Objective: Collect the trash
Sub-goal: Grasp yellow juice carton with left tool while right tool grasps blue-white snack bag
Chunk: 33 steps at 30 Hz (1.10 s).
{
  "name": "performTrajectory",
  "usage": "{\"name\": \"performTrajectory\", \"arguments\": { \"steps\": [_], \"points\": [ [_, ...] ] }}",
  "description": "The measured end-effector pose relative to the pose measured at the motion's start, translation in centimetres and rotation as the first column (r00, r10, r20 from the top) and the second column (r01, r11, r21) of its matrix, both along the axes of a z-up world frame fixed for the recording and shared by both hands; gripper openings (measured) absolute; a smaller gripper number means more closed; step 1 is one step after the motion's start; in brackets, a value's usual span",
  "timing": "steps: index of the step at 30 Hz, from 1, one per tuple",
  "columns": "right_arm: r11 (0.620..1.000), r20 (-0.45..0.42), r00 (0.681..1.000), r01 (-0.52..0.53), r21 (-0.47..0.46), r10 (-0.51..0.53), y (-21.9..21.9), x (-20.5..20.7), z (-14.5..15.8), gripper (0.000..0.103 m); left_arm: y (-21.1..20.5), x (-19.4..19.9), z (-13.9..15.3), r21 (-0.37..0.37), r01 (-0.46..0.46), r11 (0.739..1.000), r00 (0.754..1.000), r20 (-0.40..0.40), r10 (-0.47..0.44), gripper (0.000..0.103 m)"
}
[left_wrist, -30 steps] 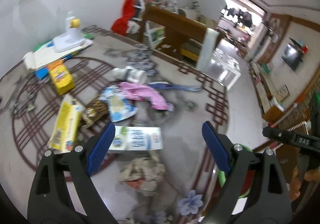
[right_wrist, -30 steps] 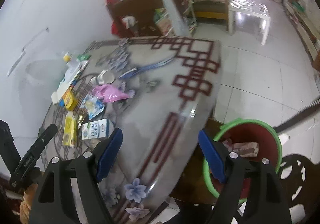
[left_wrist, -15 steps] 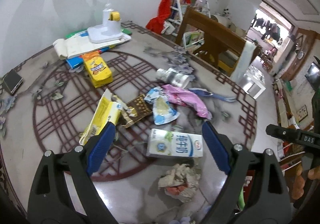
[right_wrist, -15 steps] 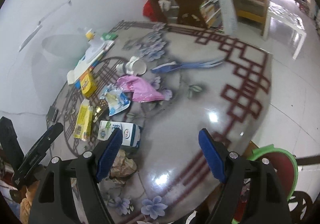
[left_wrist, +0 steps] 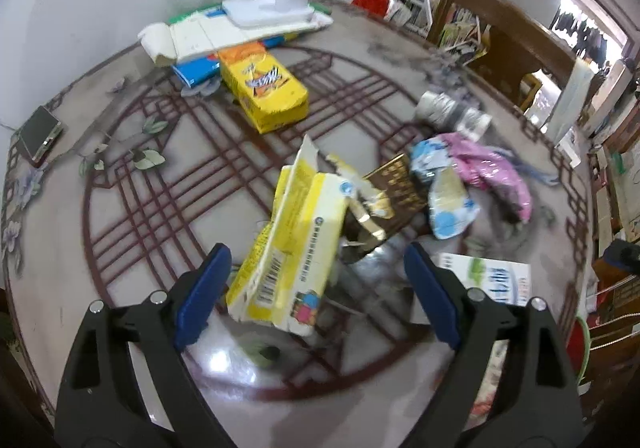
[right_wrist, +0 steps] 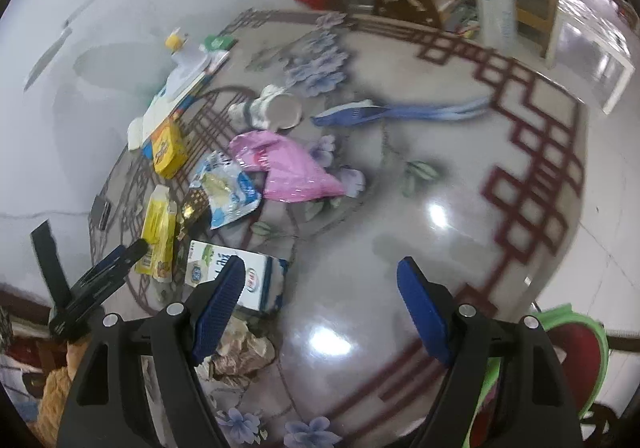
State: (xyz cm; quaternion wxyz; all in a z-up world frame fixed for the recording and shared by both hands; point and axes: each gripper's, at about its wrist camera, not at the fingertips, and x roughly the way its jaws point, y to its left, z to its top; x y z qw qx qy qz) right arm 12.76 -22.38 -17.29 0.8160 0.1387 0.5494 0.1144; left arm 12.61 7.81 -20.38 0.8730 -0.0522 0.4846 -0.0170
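Both tongs wide open and empty: left tongs (left_wrist: pixel 316 284) straddle the torn yellow box (left_wrist: pixel 292 244) lying flat on the table (left_wrist: pixel 120 208), likely for pickup, right tongs (right_wrist: pixel 320 300) hover beside the milk carton (right_wrist: pixel 236 276), bin (right_wrist: pixel 576 352) waits off table's edge.
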Motion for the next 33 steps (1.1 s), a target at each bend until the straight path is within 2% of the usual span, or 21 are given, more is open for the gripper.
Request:
{"name": "performTrajectory", "arguments": {
  "steps": [5,8,11,13,14,19,25,26,27,30,33],
  "points": [
    [0.995,0.014,0.995,-0.096,0.003,0.096,3.2,2.4,-0.2,0.076,0.8,2.0,-2.2,-0.01,-0.006,1.0,0.999,-0.045,0.005,0.081],
    [0.987,0.025,0.987,-0.158,0.019,0.157,5.6,3.9,-0.5,0.076,0.8,2.9,-3.1,-0.012,0.006,1.0,0.998,-0.063,-0.006,0.076],
    [0.977,0.024,0.977,-0.212,0.028,0.211,7.7,5.5,-1.2,0.076,1.2,3.6,-4.0,-0.038,0.003,0.999,0.996,-0.085,-0.006,0.071],
    [0.97,0.022,0.97,-0.241,0.029,0.24,9.0,6.6,-1.7,0.075,1.5,3.9,-4.6,-0.057,-0.008,0.998,0.995,-0.101,0.002,0.063],
    [0.967,0.019,0.967,-0.254,0.029,0.254,9.7,7.2,-2.1,0.075,1.5,3.9,-4.8,-0.065,-0.012,0.998,0.995,-0.102,0.005,0.063],
    [0.951,-0.006,0.951,-0.308,0.01,0.308,12.6,9.9,-4.1,0.075,1.7,3.3,-4.5,-0.081,-0.006,0.997,0.997,-0.075,0.0,0.048],
    [0.938,-0.046,0.939,-0.344,-0.052,0.342,15.2,12.4,-7.4,0.075,2.1,1.9,-3.6,-0.109,-0.031,0.994,0.997,-0.077,0.023,0.048],
    [0.935,-0.056,0.937,-0.349,-0.06,0.346,15.4,12.7,-8.0,0.073,2.1,1.7,-3.6,-0.105,-0.034,0.994,0.997,-0.077,0.026,0.048],
    [0.931,-0.071,0.932,-0.359,-0.068,0.354,15.6,12.9,-8.7,0.057,2.1,1.5,-3.6,-0.104,-0.036,0.994,0.997,-0.077,0.028,0.049],
    [0.923,-0.061,0.925,-0.378,-0.07,0.374,15.7,12.7,-8.5,0.037,2.4,1.5,-3.8,-0.108,-0.048,0.993,0.996,-0.086,0.039,0.05],
    [0.925,-0.035,0.927,-0.376,-0.057,0.374,15.1,12.2,-7.4,0.036,2.5,1.6,-3.8,-0.112,-0.057,0.992,0.996,-0.079,0.048,0.052]
  ]
}}
